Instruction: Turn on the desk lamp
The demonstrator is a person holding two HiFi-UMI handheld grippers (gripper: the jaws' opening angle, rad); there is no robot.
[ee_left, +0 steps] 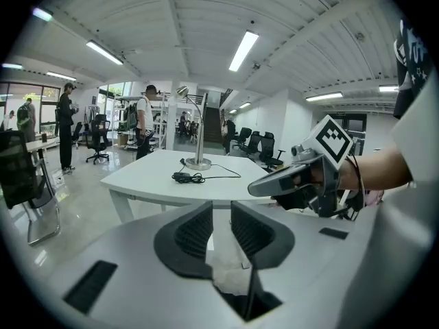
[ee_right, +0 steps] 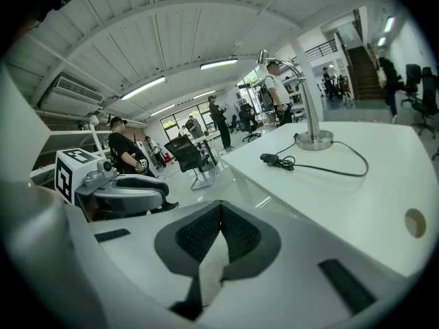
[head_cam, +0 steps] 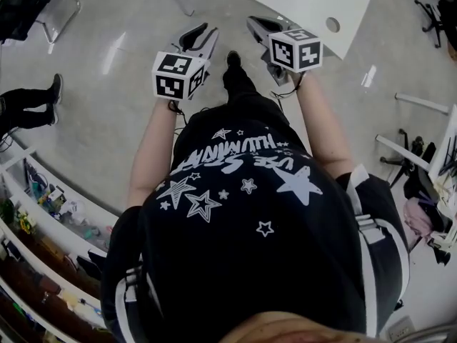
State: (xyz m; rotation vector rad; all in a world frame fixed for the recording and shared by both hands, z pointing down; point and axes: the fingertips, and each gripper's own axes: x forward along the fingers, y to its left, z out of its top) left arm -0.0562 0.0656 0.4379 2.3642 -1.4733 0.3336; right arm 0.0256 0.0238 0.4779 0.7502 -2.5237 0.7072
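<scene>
Lamp (ee_right: 315, 140) fwd of R hand-held gripper (ee_right: 221, 204).

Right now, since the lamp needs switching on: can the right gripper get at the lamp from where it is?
Probably not yet. The lamp stands far across the table, well beyond the right gripper. Nothing blocks the way, though: only bare tabletop and a cable lie between.

An open-plan office, shown by white desks (ee_left: 151, 180), rolling office chairs (ee_left: 97, 140), strip ceiling lights (ee_left: 241, 50) and shelves (head_cam: 39, 216).
</scene>
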